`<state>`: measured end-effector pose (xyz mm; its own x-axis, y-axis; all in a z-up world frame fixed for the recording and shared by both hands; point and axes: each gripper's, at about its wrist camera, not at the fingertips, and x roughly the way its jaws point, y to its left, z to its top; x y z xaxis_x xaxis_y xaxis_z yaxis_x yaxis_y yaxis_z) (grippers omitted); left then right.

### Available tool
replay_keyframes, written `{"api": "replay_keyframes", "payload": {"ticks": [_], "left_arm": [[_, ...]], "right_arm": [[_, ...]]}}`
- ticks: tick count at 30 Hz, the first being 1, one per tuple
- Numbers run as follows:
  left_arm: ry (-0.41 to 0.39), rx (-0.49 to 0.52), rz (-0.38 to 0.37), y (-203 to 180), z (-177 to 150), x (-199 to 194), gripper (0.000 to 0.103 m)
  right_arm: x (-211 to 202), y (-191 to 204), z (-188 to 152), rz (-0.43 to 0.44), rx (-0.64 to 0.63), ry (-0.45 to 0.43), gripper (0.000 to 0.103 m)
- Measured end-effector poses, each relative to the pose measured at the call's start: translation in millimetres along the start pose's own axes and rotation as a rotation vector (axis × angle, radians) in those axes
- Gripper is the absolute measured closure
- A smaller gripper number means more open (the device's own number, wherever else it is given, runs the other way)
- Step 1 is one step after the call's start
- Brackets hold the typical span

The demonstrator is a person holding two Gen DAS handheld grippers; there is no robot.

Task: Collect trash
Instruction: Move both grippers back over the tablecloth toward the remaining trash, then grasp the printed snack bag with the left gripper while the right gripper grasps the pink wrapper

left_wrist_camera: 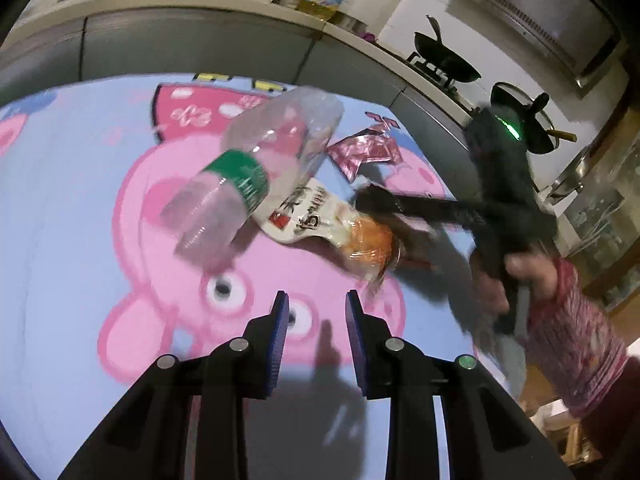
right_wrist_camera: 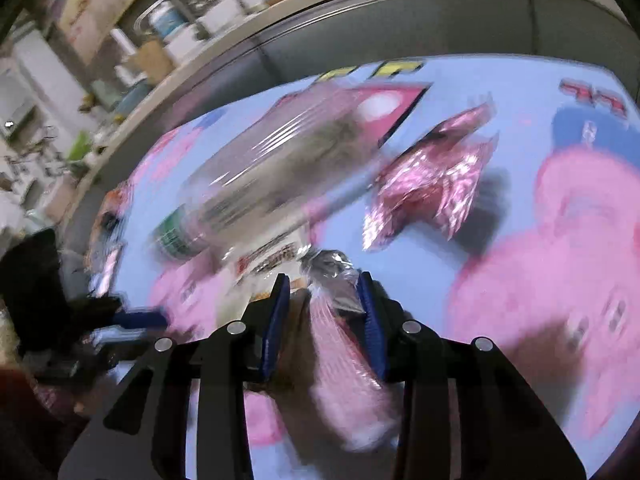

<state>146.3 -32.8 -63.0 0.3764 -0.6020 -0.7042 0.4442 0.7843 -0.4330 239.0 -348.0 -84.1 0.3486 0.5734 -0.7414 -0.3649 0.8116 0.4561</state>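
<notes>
A glossy printed cloth (left_wrist_camera: 72,208), pale blue with a big pink cartoon pig, covers the counter under all the trash, and its far edge stops short of grey cabinet fronts (left_wrist_camera: 192,48). Up on the stove a black wok (left_wrist_camera: 446,60) sits on its burner, with a lidded pan (left_wrist_camera: 520,120) beside it half hidden by the right gripper's body.

The largest piece of trash is a clear, ribbed plastic bottle (left_wrist_camera: 256,176) with a green label band, crumpled and lying on its side near the cloth's middle; it looks empty, though blur smears its outline in both views. Its lower side overlaps a white snack wrapper (left_wrist_camera: 308,216) with dark lettering, whose orange end runs toward the right gripper (left_wrist_camera: 364,200). Just beyond lies a crinkled pink foil wrapper (right_wrist_camera: 432,176), apart from the bottle.

The right gripper's jaws are narrowed around a scrunched bit of clear and silvery film (right_wrist_camera: 332,276) at the wrapper's end; motion blur makes it hard to say whether they fully clamp it. The left gripper (left_wrist_camera: 316,312) hovers over the pig's face, jaws moderately parted and holding nothing.
</notes>
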Motion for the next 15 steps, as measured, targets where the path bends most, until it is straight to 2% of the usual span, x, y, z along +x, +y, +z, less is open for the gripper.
{"api": "replay_keyframes", "payload": {"ticks": [5, 10, 11, 12, 13, 15], "left_arm": [[0.035, -0.061, -0.068, 8.2, -22.3, -15.5, 0.074], [0.042, -0.123, -0.126, 15.2, -24.6, -22.7, 0.073], [0.039, -0.136, -0.136, 16.8, -22.3, -23.2, 0.07], [0.034, -0.148, -0.145, 18.6, -20.1, -23.4, 0.057], [0.03, -0.159, -0.149, 19.9, -17.3, -22.9, 0.05], [0.023, -0.173, -0.158, 24.6, -9.5, -18.9, 0.05]], "right_arm": [[-10.5, 35.7, -58.9, 0.104, 0.026, -0.028, 0.068], [-47.1, 31.1, -82.9, 0.06, 0.094, -0.181, 0.067], [-52.3, 28.5, -88.4, 0.061, 0.112, -0.202, 0.067], [-58.1, 22.4, -90.3, 0.058, 0.134, -0.223, 0.067], [-63.4, 13.5, -88.5, 0.047, 0.156, -0.239, 0.067], [-66.2, 2.4, -86.9, 0.028, 0.192, -0.253, 0.067]]}}
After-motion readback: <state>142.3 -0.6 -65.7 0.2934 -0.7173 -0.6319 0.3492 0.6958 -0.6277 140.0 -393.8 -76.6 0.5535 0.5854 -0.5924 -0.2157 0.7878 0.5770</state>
